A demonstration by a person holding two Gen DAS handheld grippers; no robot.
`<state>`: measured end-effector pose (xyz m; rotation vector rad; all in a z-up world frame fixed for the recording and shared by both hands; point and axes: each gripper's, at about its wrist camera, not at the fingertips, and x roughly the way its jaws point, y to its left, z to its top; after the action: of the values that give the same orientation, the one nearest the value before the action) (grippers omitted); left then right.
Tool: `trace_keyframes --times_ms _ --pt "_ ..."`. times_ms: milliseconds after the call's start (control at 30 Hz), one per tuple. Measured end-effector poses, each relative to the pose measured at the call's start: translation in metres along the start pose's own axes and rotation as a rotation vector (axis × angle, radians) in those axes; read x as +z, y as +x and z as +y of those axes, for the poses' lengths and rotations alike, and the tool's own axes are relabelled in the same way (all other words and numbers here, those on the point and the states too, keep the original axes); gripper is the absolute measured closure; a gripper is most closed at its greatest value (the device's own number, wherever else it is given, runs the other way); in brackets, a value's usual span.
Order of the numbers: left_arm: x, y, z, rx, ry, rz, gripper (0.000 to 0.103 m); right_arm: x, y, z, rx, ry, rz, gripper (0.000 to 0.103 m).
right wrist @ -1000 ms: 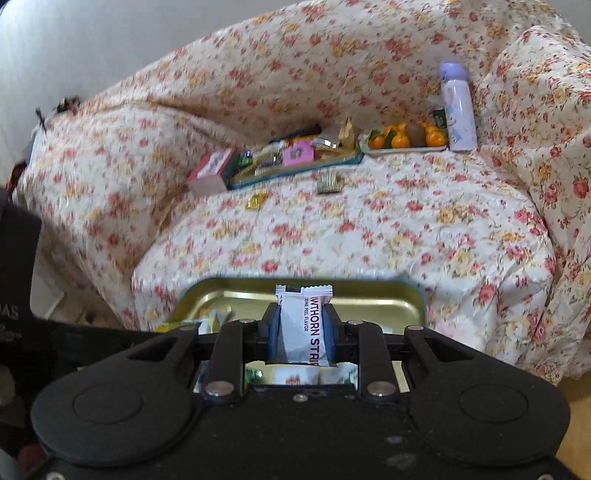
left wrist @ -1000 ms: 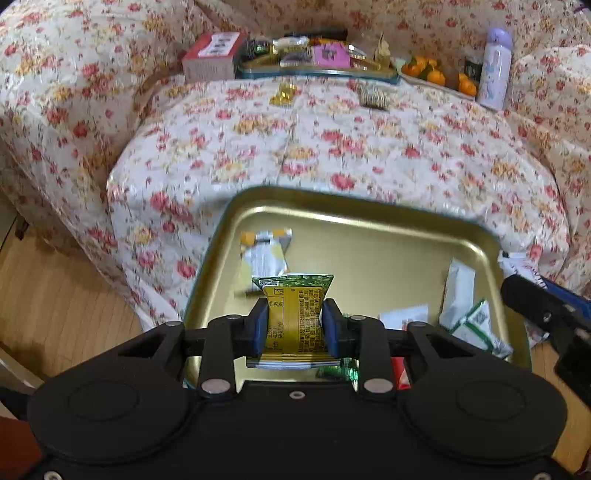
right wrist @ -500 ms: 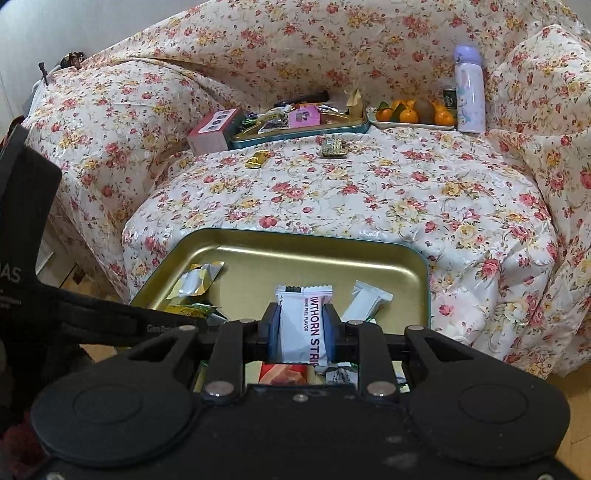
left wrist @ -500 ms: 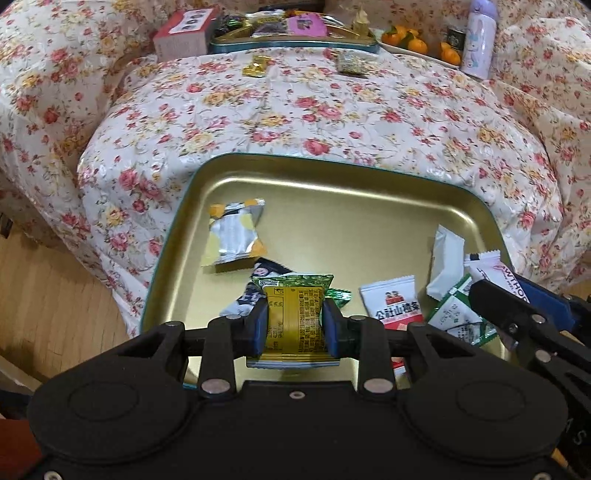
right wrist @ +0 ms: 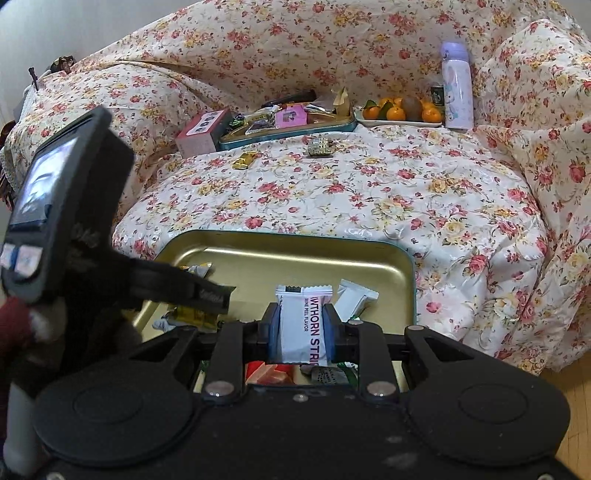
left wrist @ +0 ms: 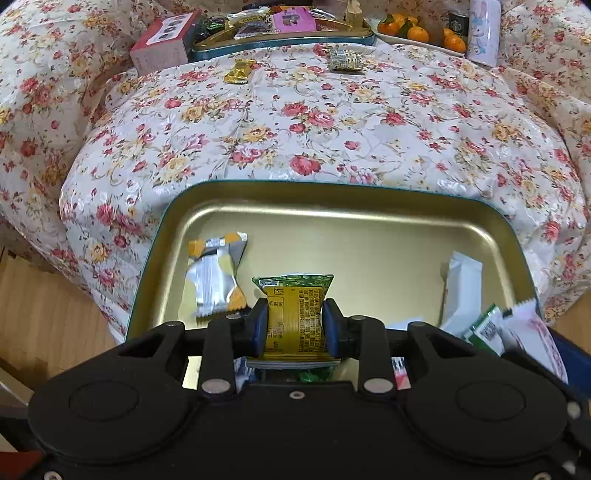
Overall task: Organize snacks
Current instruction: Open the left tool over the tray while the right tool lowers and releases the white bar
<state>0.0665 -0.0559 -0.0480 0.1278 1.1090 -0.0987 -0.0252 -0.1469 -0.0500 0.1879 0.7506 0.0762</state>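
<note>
We see the near tray (left wrist: pixel 480 232) at the sofa's (left wrist: pixel 332 129) front edge, a wrapped snack (left wrist: pixel 214 273) by its left wall, a packet (left wrist: pixel 461 284) by its right; at the sofa's back lie a box (left wrist: pixel 162 42), a second tray (left wrist: pixel 288 40), a fruit plate (left wrist: pixel 417 37), a bottle (left wrist: pixel 482 31), left to right.

bright even light | sheen on gold tray (left wrist: pixel 332 206) | fisheye-bent edges

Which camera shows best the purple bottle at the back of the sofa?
The right wrist view. The purple bottle stands there whole, cap to base, beside the plate of oranges. In the left wrist view the top edge cuts off the bottle's cap.
</note>
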Motion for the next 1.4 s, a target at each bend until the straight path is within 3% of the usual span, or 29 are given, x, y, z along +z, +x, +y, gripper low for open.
trace_keyframes --times_ms 567,900,1400 --pt "0.014 -0.008 0.001 -0.016 0.006 -0.037 0.062 -0.002 0.005 0.000 -0.001 0.007 0.009 0.077" --pt "-0.008 -0.034 0.017 0.027 -0.047 -0.073 0.062 0.001 0.014 0.002 0.000 -0.010 0.021 0.077" --pt "-0.030 -0.035 0.024 0.042 -0.079 -0.054 0.062 0.015 0.046 0.013 -0.023 -0.064 0.048 0.077"
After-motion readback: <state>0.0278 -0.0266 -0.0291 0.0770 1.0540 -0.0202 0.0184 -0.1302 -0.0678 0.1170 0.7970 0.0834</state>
